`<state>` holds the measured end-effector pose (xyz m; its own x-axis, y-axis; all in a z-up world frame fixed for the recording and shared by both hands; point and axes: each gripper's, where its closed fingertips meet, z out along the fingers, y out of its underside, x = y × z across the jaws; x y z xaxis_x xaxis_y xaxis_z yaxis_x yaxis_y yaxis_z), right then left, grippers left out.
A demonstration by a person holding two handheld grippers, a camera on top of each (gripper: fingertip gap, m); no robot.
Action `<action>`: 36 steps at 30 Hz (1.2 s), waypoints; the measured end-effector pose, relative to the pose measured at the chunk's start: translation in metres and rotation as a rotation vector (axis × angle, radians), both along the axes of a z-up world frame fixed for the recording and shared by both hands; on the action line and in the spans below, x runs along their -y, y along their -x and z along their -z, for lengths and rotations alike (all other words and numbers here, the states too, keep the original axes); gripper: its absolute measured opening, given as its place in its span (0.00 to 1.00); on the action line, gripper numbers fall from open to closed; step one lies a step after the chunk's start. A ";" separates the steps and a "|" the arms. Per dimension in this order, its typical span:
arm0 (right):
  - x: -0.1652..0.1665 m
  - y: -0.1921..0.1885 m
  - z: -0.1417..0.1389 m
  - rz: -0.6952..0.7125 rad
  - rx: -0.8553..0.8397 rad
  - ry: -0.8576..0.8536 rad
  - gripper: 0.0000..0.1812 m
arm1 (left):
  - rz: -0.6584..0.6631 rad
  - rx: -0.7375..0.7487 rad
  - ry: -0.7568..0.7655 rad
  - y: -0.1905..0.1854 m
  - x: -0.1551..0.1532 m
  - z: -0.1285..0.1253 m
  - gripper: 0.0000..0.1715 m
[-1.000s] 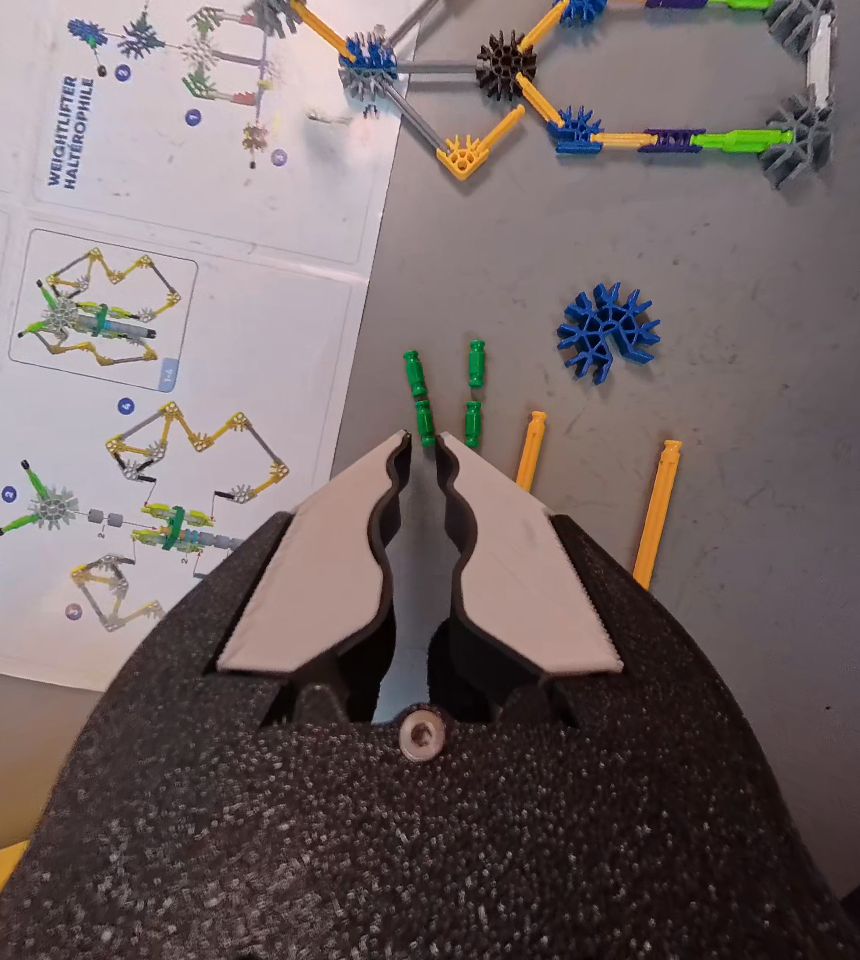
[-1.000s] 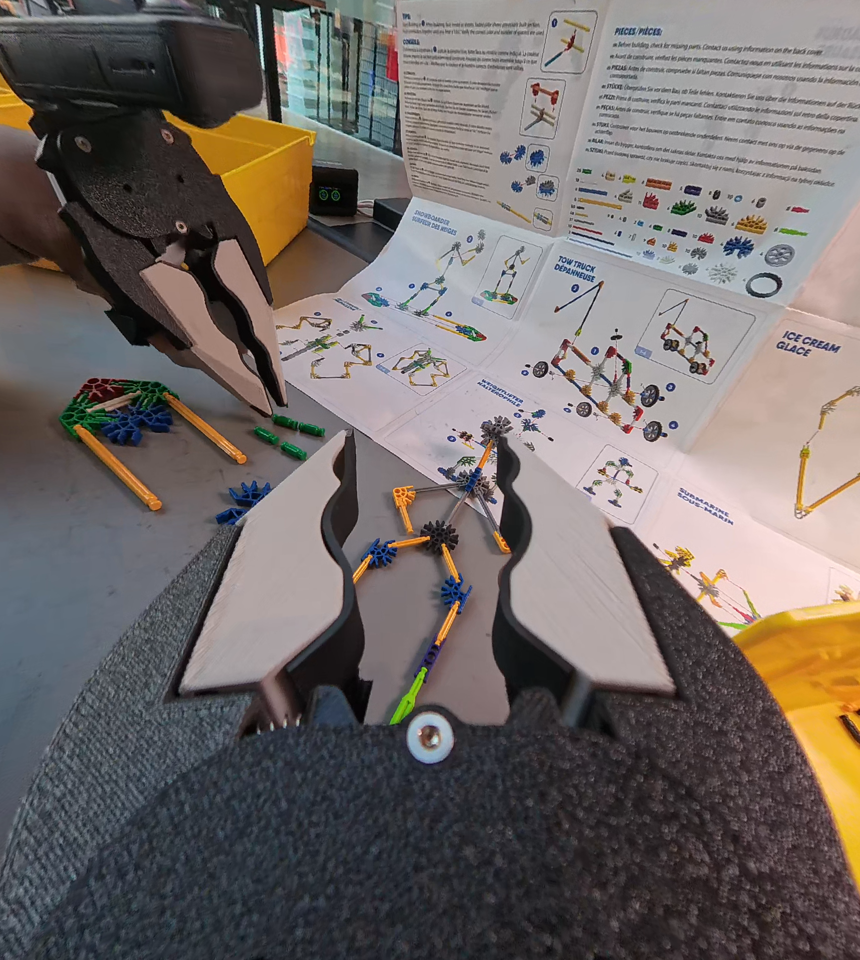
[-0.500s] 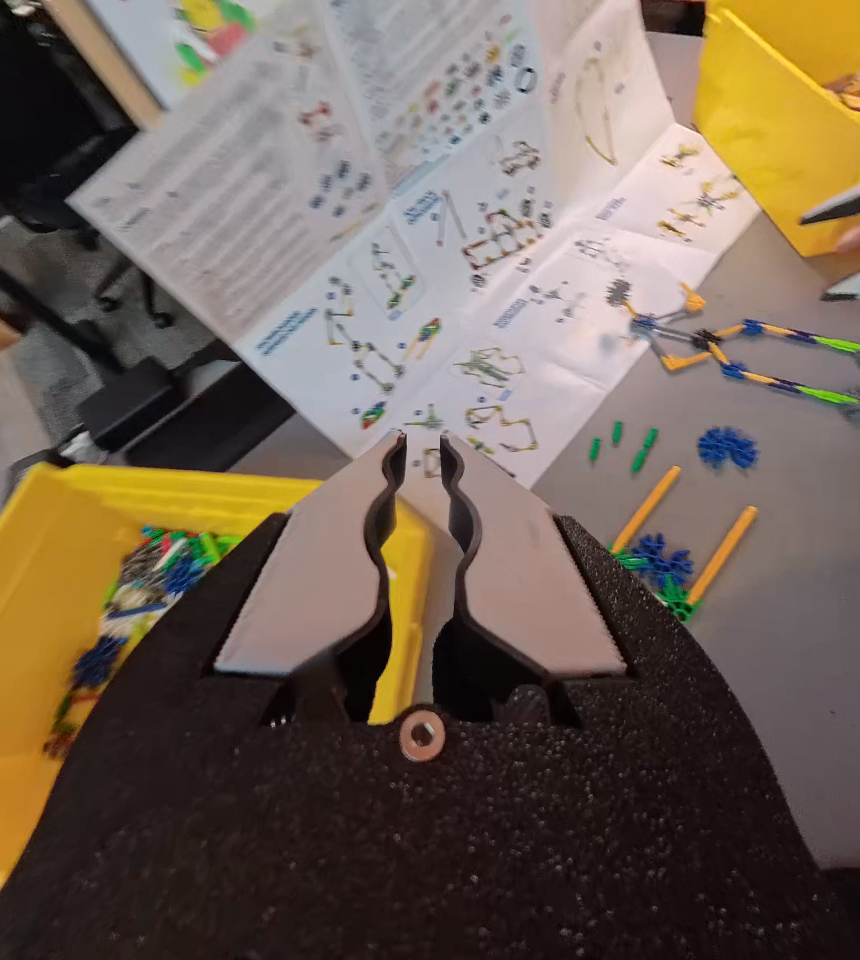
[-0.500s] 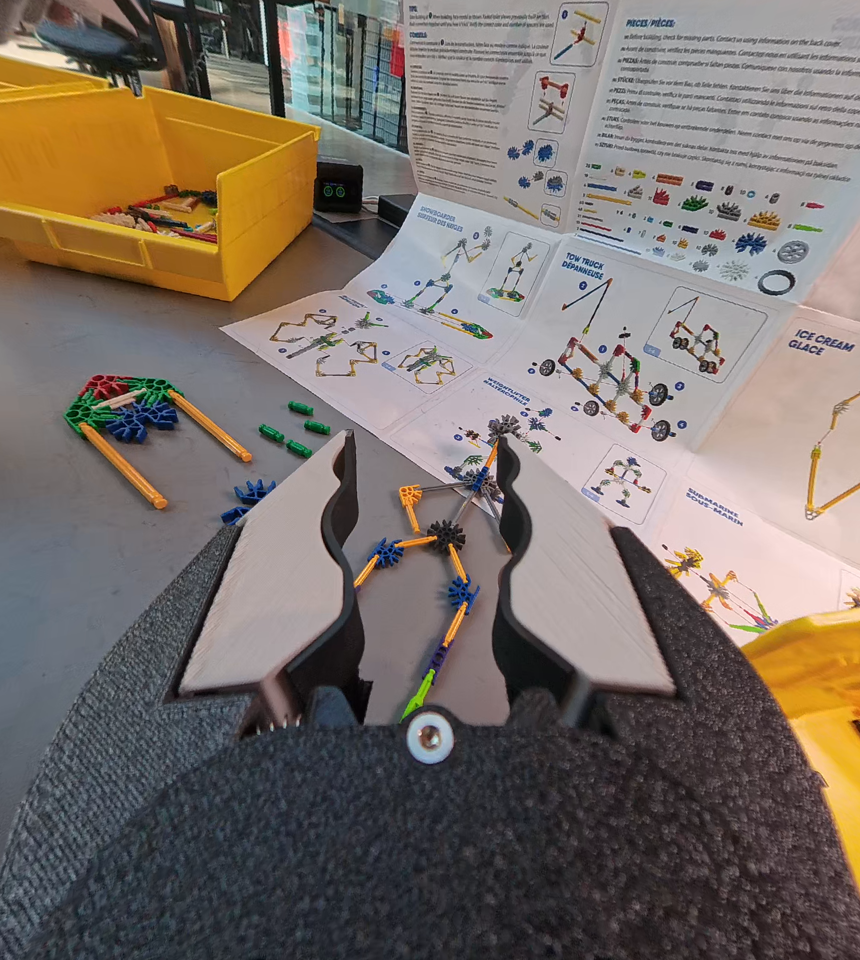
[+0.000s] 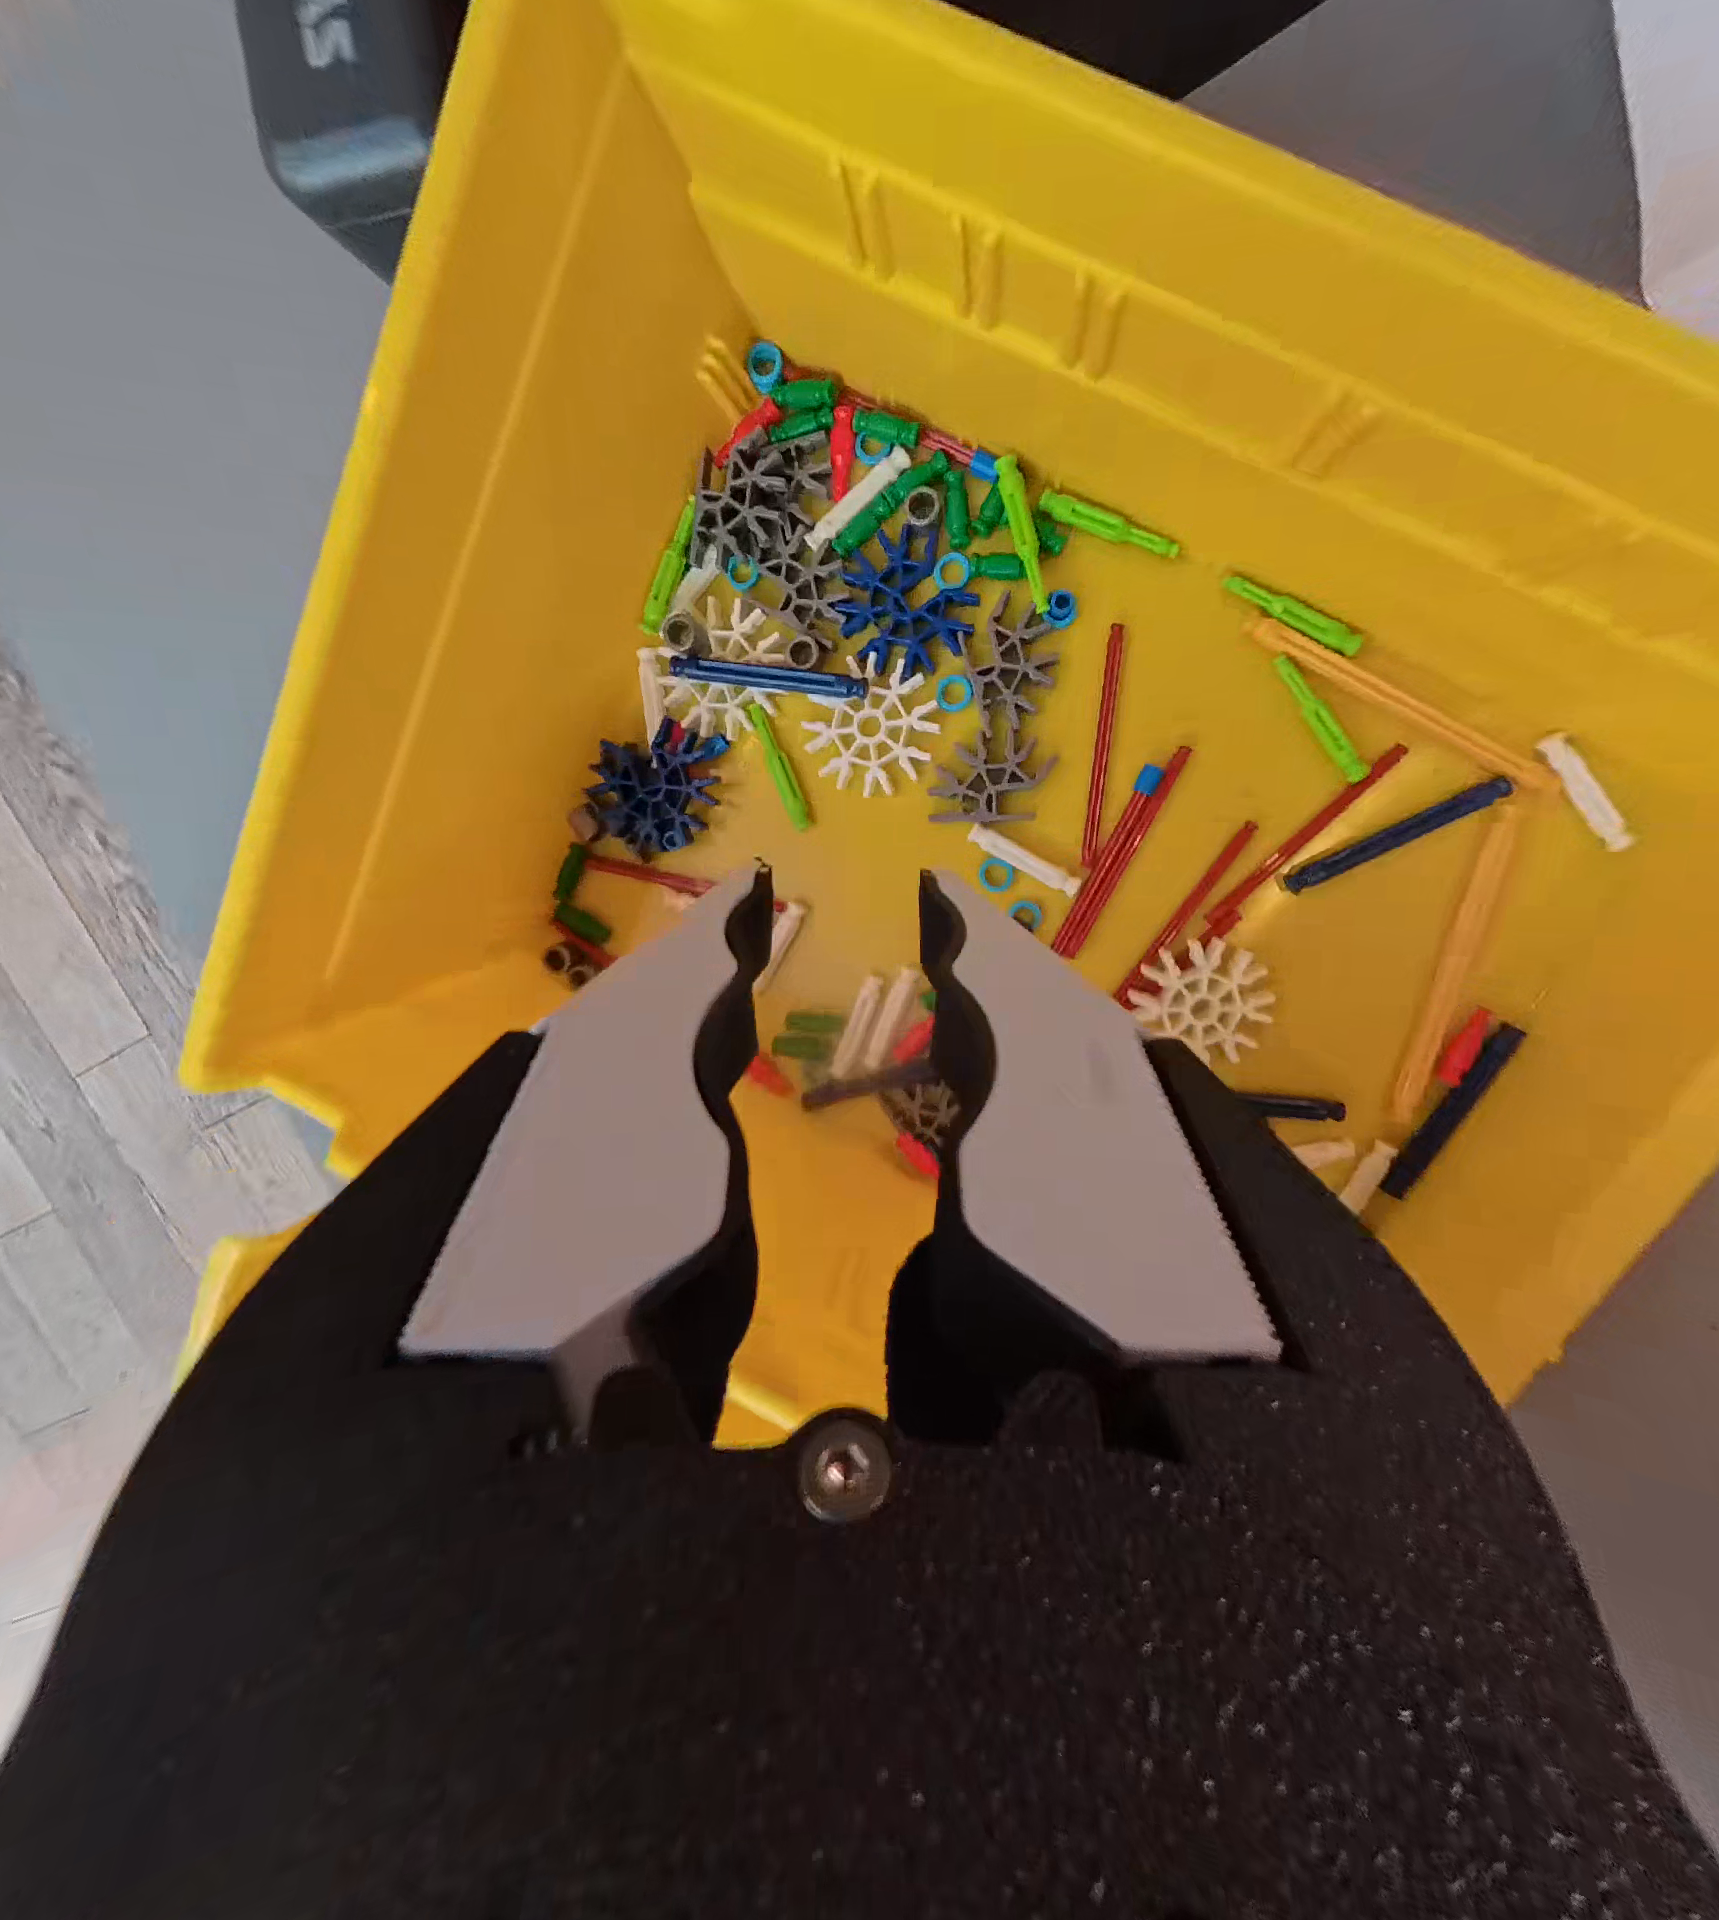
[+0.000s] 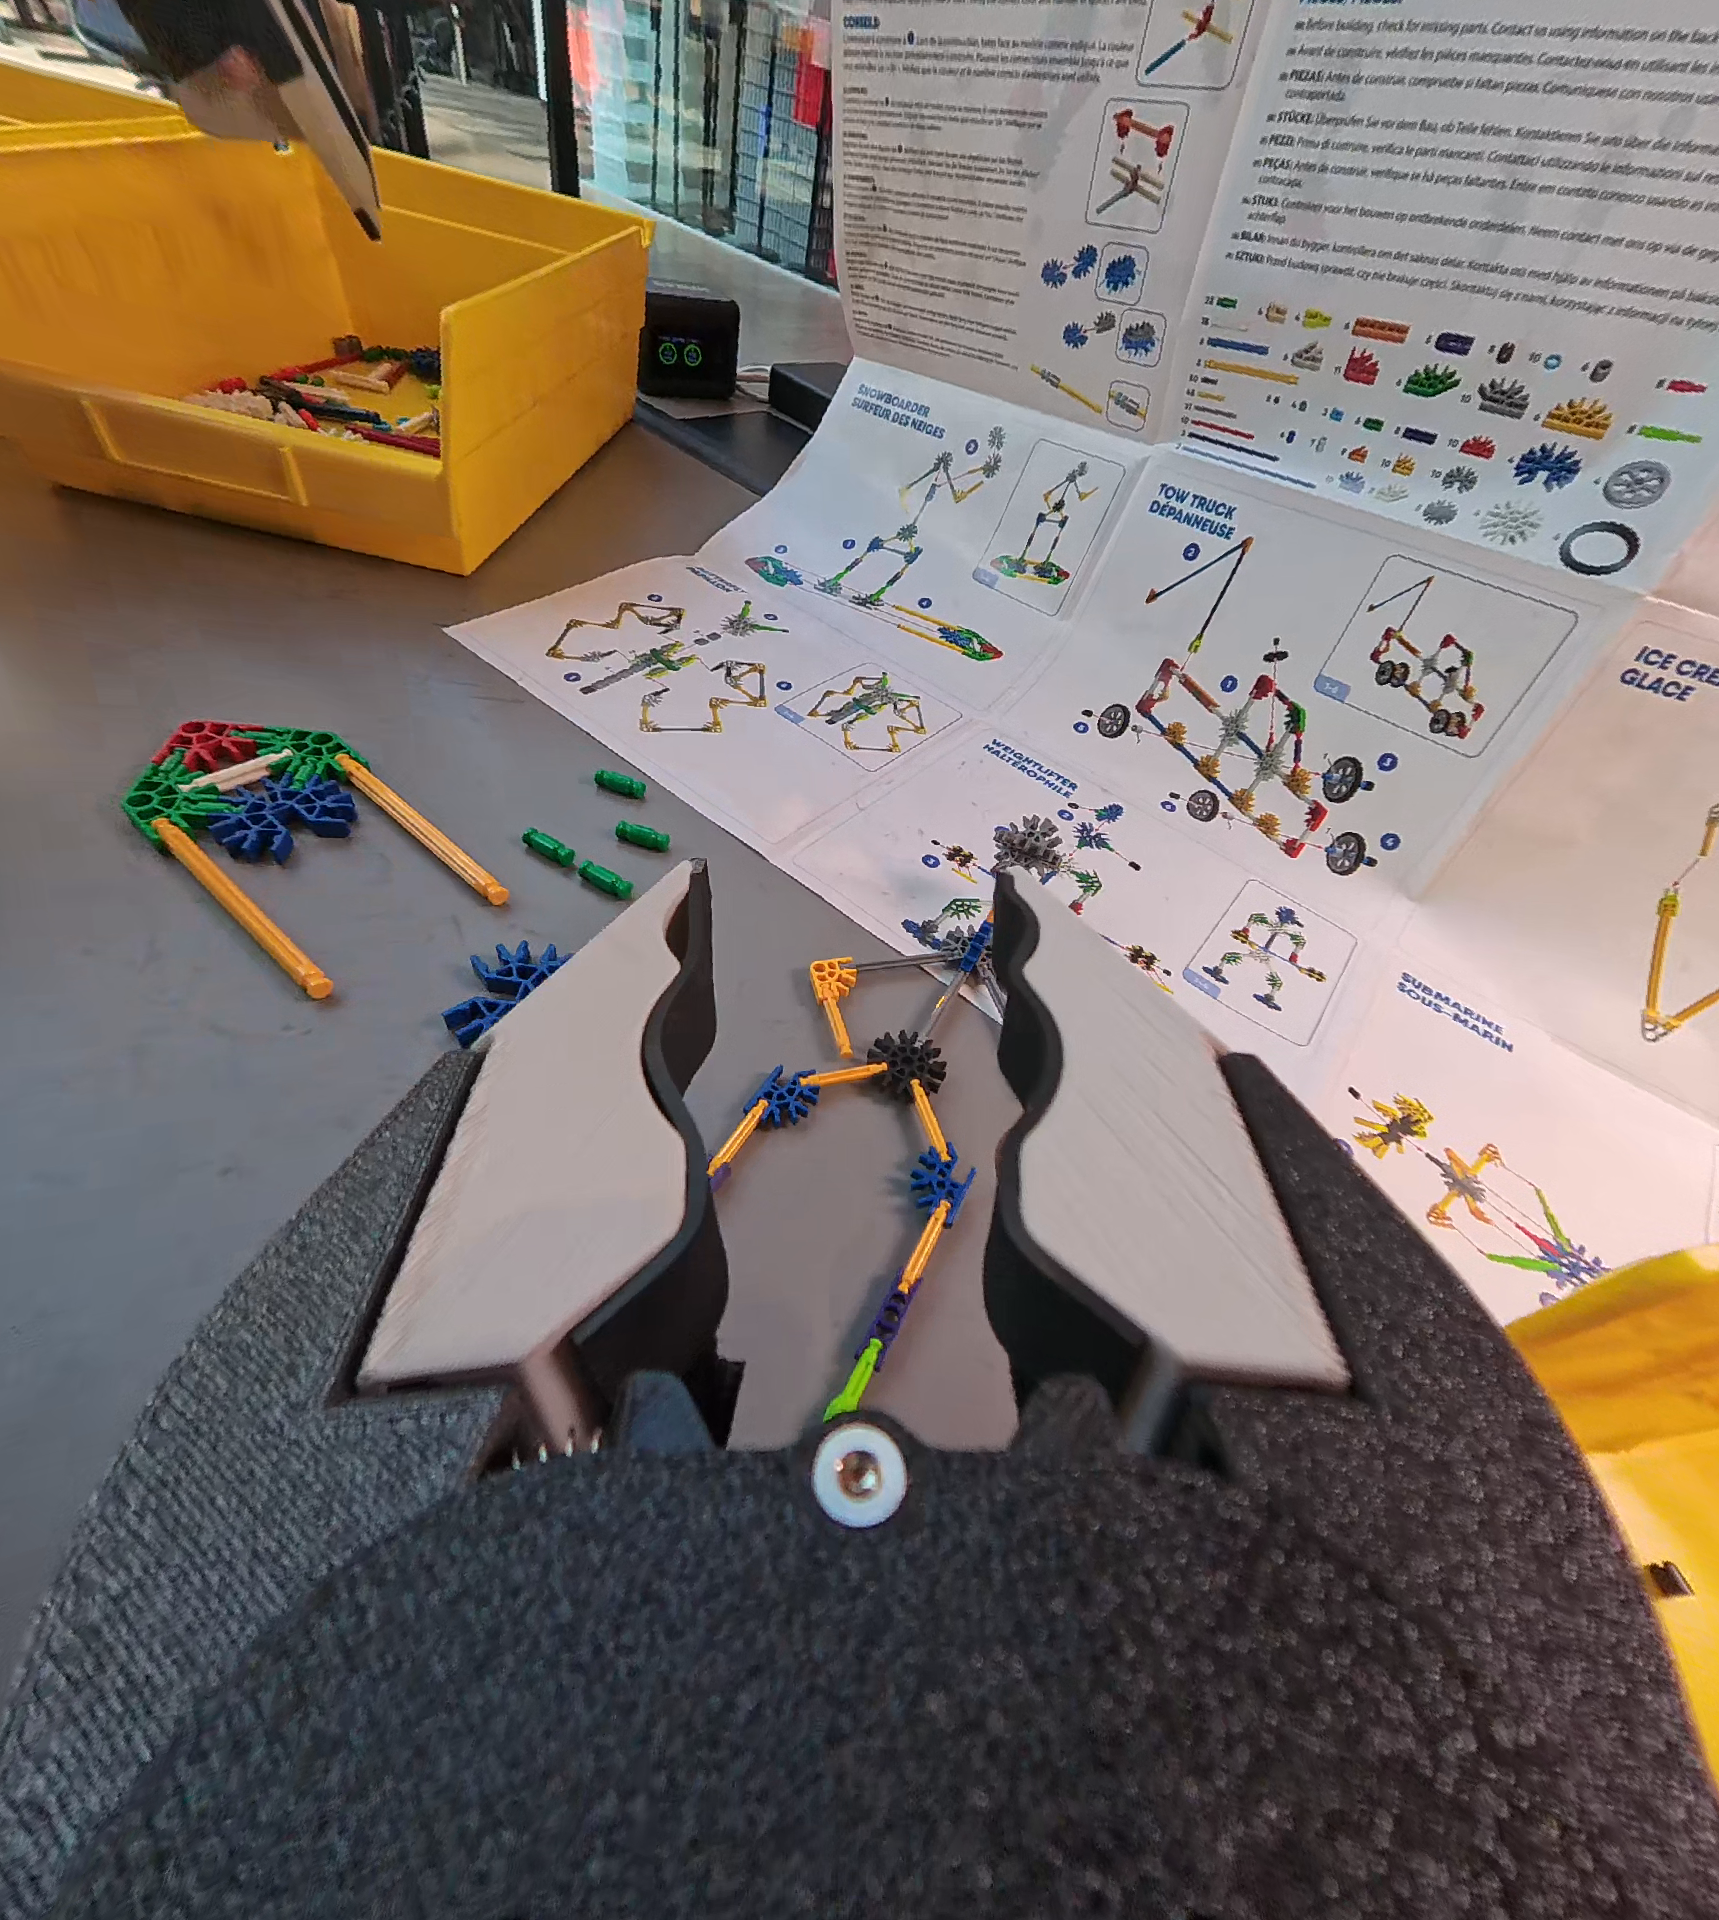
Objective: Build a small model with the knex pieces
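The left gripper (image 5: 842,883) hangs over the yellow bin (image 5: 543,436), jaws parted with nothing between them, above a jumble of rods and connectors: three white snowflake connectors (image 5: 870,736), two blue ones (image 5: 902,613), many short green rods. The right gripper (image 6: 844,883) hovers wide and empty over the rod-and-connector chain (image 6: 902,1065) on the grey table (image 6: 55,1091). Left of that chain lie four short green rods (image 6: 574,847), two orange rods (image 6: 419,826) (both joined to a red, green and blue connector cluster (image 6: 242,774)) and one loose blue connector (image 6: 507,982). Right of the chain spreads the instruction sheet (image 6: 1250,623).
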<state>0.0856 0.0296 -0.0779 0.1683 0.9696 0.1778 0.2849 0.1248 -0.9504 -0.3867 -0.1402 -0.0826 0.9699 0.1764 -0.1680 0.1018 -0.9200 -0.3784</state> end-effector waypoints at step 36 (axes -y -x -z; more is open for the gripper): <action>0.003 0.005 0.007 -0.025 0.004 0.016 0.29 | -0.245 -0.071 0.063 0.065 0.166 -0.001 0.15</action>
<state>0.0808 0.0268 -0.0847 0.1438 0.9762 0.1624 0.2855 0.1162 -0.9513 -0.4521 -0.3059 -0.0819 0.8852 0.3913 -0.2516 0.2994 -0.8932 -0.3355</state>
